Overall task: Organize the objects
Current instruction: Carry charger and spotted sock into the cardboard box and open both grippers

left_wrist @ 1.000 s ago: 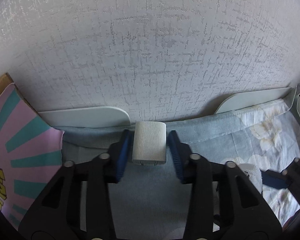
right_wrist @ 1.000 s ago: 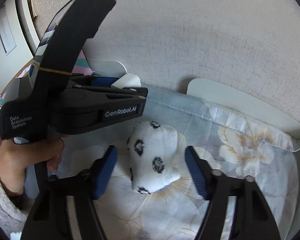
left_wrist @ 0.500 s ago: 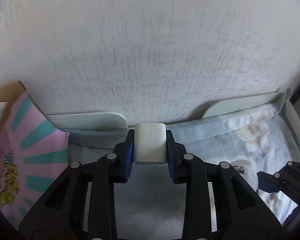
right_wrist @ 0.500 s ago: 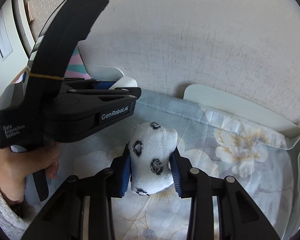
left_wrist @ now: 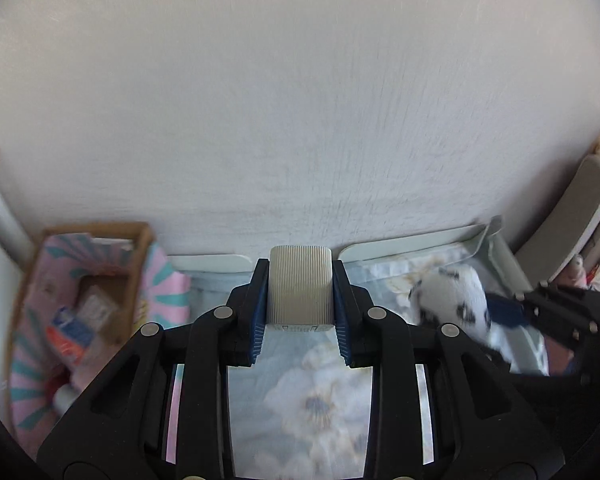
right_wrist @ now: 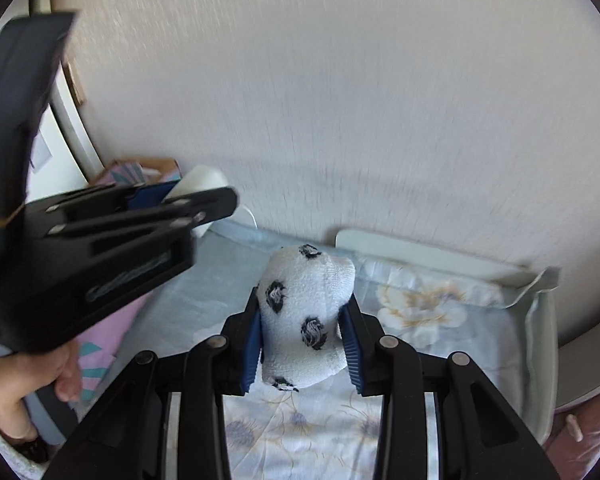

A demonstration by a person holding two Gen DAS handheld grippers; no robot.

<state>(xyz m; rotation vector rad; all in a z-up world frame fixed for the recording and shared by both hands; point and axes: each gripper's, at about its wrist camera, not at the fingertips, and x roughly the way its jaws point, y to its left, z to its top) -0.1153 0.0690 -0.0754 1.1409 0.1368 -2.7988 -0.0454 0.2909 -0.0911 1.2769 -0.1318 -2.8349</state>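
My left gripper [left_wrist: 301,336] is shut on a small ribbed silver-grey box [left_wrist: 301,290] and holds it above the floral cloth. My right gripper [right_wrist: 302,354] is shut on a white rolled sock with black spots [right_wrist: 305,314], lifted off the cloth. The sock also shows in the left wrist view [left_wrist: 452,299], at the right with the right gripper [left_wrist: 496,314]. The left gripper [right_wrist: 168,204] shows in the right wrist view at the left, with the box [right_wrist: 198,182] between its pads.
A white tray [right_wrist: 412,250] lined with floral cloth [right_wrist: 420,308] stands against a textured wall. A cardboard box with pink and teal paper [left_wrist: 80,300] holding small items sits at the left. A grey chair-like shape [left_wrist: 572,224] is at the far right.
Both grippers have risen and pulled back from the wall with their objects held. The right gripper closed on the sock and the left on the silver box over the last second.
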